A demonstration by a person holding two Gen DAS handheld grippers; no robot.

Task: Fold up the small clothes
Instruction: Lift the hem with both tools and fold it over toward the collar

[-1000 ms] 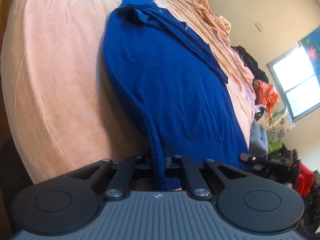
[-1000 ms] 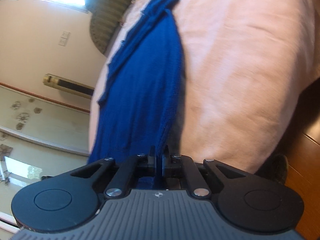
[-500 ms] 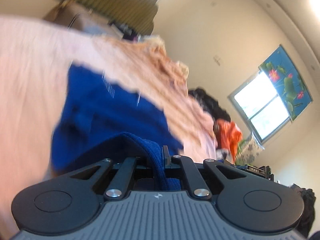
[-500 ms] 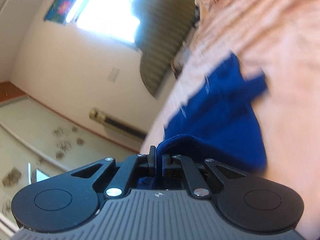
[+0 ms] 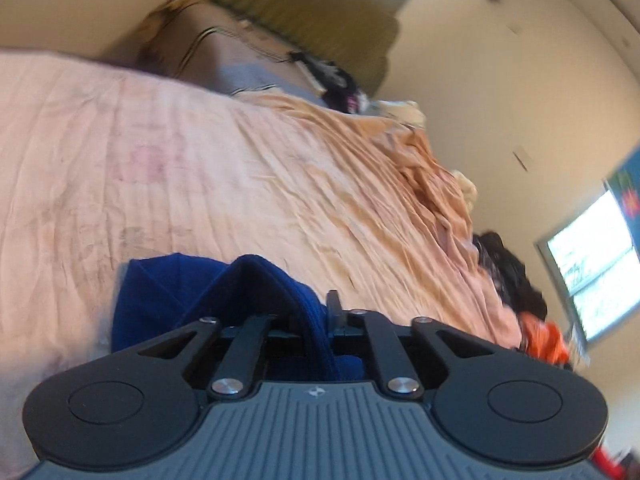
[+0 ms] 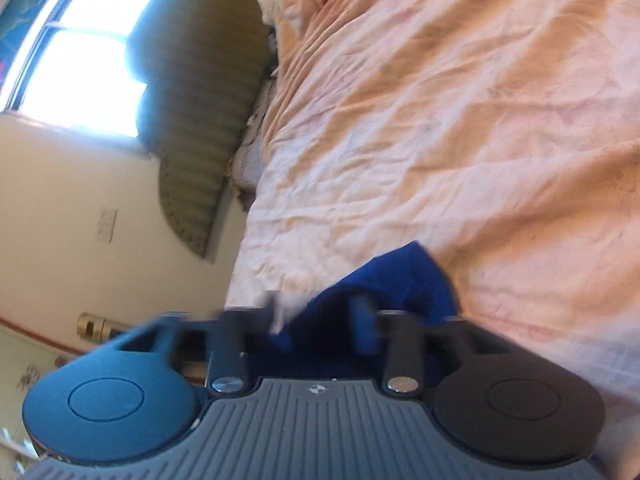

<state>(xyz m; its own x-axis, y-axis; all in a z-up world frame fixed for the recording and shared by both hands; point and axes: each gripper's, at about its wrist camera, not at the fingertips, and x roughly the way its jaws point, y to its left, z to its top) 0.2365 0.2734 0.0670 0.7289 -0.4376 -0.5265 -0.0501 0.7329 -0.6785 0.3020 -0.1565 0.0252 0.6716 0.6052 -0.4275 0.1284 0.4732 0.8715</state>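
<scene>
Both grippers worked one blue garment [image 5: 256, 280] on the peach bedsheet [image 5: 200, 160]. Closest to its camera, the left gripper [image 5: 316, 320] had its jaws nearly together, pinching a thick ribbed edge of the knit that ran up between the fingers and arched over them. The right gripper [image 6: 320, 316] looked partly open, its fingers set apart and smeared by motion blur, with blue cloth lying between them; whether it gripped that cloth I could not tell.

Judging by the doubled-over hump of fabric, the step was carrying the hem across the body to make a fold. To do that well, both edges should travel level and land squarely, then the left jaws should open only once the cloth lay flat, so the fold would not drag back with them.

Each gripper sat low and close over the mattress, pointing across it, the left view rolled one way and the right view rolled the other.

Farther on, the sheet ran rumpled toward bunched orange-tinted bedding [image 5: 432, 168], a dark heap of clothes [image 5: 508, 264], a striped headboard [image 6: 200, 120] and a bright window [image 6: 80, 52].
</scene>
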